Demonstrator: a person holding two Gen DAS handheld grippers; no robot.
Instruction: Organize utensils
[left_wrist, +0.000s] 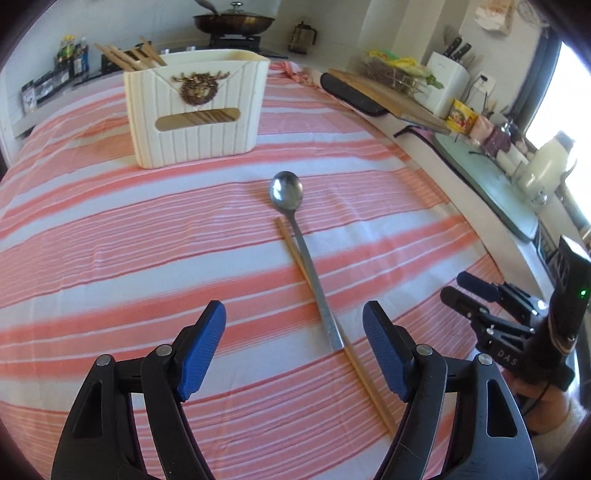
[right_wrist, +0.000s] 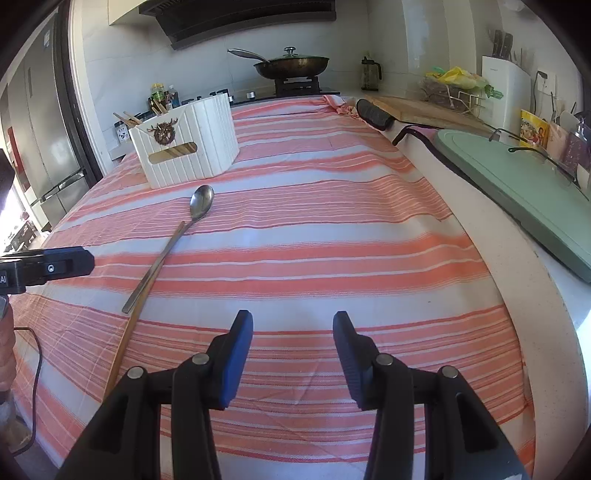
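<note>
Several chopsticks already stand in the white holder (left_wrist: 195, 110), but the spoon (left_wrist: 301, 251) and one chopstick (left_wrist: 354, 365) lie crossed on the striped table (left_wrist: 110, 229), left gripper (left_wrist: 293, 332) and right gripper (right_wrist: 293, 350) fingers spread wide, empty.

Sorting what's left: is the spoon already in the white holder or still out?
Out. The spoon lies flat on the striped cloth, in front of the white holder, crossing one loose chopstick.
</note>
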